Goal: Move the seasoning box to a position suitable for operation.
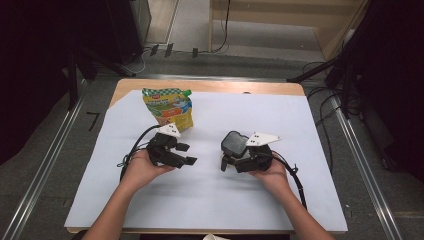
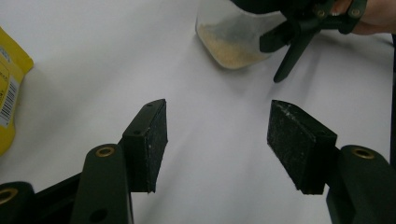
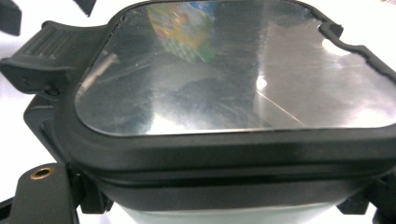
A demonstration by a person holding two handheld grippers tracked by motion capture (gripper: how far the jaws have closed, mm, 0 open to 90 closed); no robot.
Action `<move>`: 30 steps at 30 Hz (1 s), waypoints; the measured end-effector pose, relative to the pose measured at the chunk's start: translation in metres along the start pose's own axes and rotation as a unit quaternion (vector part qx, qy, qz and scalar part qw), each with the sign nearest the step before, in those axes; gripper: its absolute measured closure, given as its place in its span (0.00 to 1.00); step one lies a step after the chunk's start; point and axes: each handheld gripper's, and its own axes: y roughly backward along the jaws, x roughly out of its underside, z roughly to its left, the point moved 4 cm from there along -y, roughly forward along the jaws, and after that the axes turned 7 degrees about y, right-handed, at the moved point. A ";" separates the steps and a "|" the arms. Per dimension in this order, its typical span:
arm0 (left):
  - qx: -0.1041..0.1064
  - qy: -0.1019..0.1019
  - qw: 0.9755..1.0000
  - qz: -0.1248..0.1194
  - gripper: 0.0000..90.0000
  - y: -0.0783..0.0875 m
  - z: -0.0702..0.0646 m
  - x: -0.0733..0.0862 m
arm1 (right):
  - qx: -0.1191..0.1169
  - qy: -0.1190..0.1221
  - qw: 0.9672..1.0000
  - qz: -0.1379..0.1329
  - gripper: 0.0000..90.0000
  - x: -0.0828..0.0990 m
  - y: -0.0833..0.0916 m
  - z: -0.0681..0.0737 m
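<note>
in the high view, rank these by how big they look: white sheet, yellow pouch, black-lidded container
1. white sheet, by far the largest, covering most of the table.
2. yellow pouch.
3. black-lidded container, between the right gripper jaws; it looks smaller than the pouch, though the gripper hides part of it.

A wooden table (image 1: 210, 86) under a white sheet (image 1: 280, 200) stands on grey carpet (image 1: 40, 150); metal rails (image 1: 50, 150) flank it, black cables (image 1: 320, 95) trail behind, dark surroundings.
</note>
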 end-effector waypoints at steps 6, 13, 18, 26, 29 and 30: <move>0.000 -0.002 1.000 0.000 0.43 -0.001 -0.001 0.000 | -0.013 0.016 1.000 0.003 0.17 -0.001 -0.010 0.015; 0.001 -0.005 1.000 0.002 0.44 -0.005 -0.003 0.000 | -0.009 0.027 1.000 0.010 0.17 0.001 -0.010 0.018; 0.000 -0.001 1.000 0.001 0.50 -0.009 -0.003 -0.001 | -0.011 0.029 0.999 0.017 0.16 0.001 -0.009 0.019; 0.016 0.027 1.000 -0.005 0.53 -0.013 -0.002 -0.005 | 0.006 0.035 0.998 0.047 0.16 -0.003 0.017 0.022; 0.017 0.026 1.000 -0.004 0.60 -0.015 0.000 -0.007 | 0.008 0.026 0.998 0.049 0.18 -0.004 0.027 0.023; 0.018 0.027 0.999 0.000 0.65 -0.017 0.003 -0.006 | -0.001 0.007 0.999 0.047 0.21 -0.003 0.037 0.023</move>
